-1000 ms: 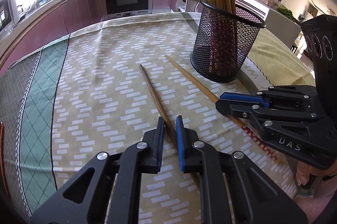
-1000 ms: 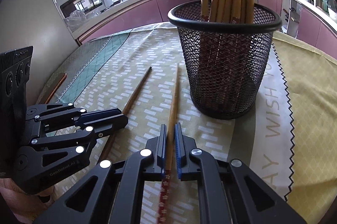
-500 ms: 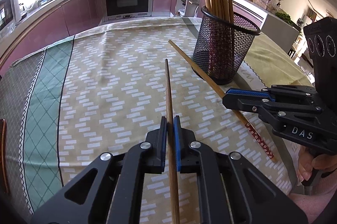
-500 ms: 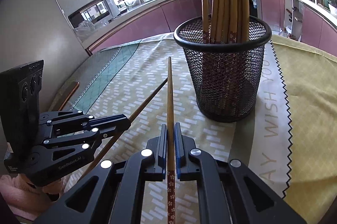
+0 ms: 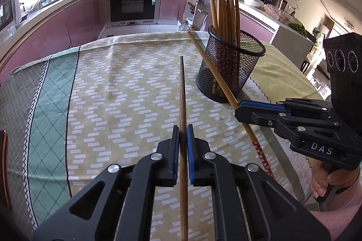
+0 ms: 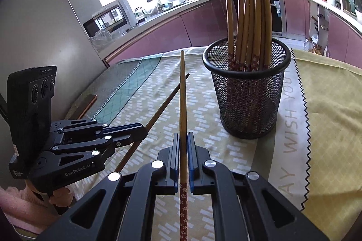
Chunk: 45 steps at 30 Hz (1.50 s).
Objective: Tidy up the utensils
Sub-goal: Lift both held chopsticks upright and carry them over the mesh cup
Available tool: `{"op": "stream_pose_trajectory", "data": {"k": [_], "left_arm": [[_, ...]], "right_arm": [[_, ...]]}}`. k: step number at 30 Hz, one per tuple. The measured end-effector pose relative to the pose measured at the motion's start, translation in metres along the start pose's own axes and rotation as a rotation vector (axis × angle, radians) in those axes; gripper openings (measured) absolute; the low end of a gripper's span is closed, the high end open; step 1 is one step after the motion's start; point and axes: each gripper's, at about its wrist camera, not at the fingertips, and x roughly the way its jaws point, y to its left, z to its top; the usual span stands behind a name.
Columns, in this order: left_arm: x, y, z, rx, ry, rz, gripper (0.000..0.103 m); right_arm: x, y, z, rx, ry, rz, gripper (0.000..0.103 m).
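Two chopsticks are held off the desk (image 5: 108,91), one in each pair of tongs. In the left wrist view, the left tongs (image 5: 182,134) fill the bottom centre of the frame, their jaws clamped on a dark chopstick (image 5: 182,91) that runs straight up the middle, its tip at mid-frame over the patterned cloth (image 5: 135,82). To the right of it, a lighter chopstick (image 5: 212,69) crosses on a diagonal from the upper centre down to the right, passing in front of the mesh cup (image 5: 228,73). The right tongs (image 5: 239,105) reach in from the right edge and are closed on that stick; its red flowered end pokes out below them. The cup stands upright on the cloth in the upper right of centre, holding a bundle of chopsticks (image 5: 224,5).

In the right wrist view, the left tongs (image 6: 140,130) sit at the lower left with the dark chopstick (image 6: 167,103) slanting up and right from them. At bottom centre, the right tongs (image 6: 183,141) grip the light chopstick (image 6: 182,96), which points straight up the frame, with its flowered end toward the camera. The two sticks seem to cross near their tips; whether they touch cannot be told. The mesh cup (image 6: 248,105) stands right of centre with its chopsticks (image 6: 248,14) upright.
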Motion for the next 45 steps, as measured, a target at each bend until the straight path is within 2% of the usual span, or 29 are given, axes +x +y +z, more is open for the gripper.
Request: {"op": "stream_pose_trajectory", "data": {"k": [28,45], "left_arm": [[-0.020,-0.008,0.007,0.000,-0.057,-0.039,0.007],[-0.031,-0.011,0.013,-0.003,-0.090,-0.094,0.007]], "right_arm": [[-0.026,-0.002,0.004,0.011,-0.068,0.015,0.006],[-0.042,-0.011,0.007,0.027,-0.111,0.013,0.006]]}}
